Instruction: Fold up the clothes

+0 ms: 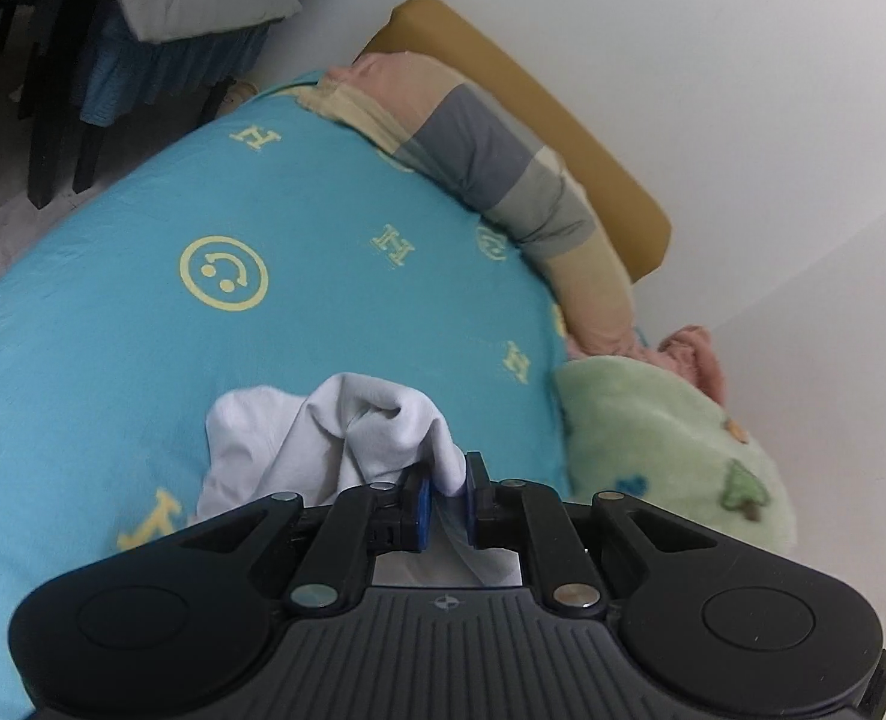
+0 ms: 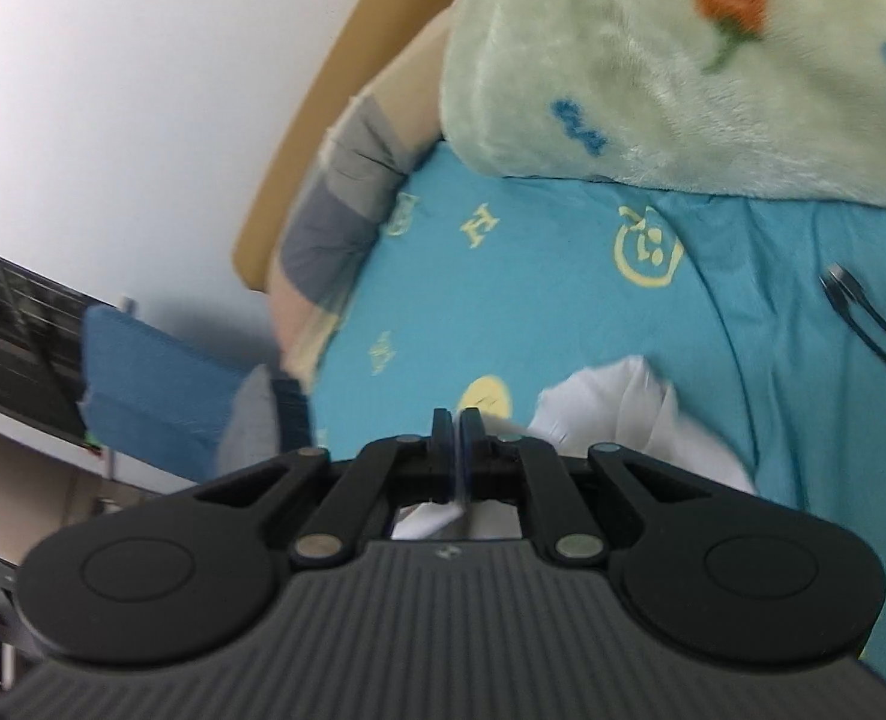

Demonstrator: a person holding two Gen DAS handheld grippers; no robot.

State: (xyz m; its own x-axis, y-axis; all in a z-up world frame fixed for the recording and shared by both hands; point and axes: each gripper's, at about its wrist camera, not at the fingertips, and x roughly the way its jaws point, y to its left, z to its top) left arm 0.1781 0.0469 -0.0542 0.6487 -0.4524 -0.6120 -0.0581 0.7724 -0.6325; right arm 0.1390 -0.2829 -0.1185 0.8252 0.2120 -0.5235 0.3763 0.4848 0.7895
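White garment [image 1: 323, 438] between both hand-held grippers' jaws

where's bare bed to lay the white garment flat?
The free patch is the turquoise sheet around the smiley print, between the striped pillow and the white garment. It is crowded by the green fleece blanket and, in the right wrist view, the dark cable.

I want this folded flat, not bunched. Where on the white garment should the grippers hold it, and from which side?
Grip the white garment at two separated edge points, coming in from the near side over the blue sheet. The left gripper holds a gathered bunch, the right gripper a thin edge, so the cloth hangs crumpled; corners would spread it.
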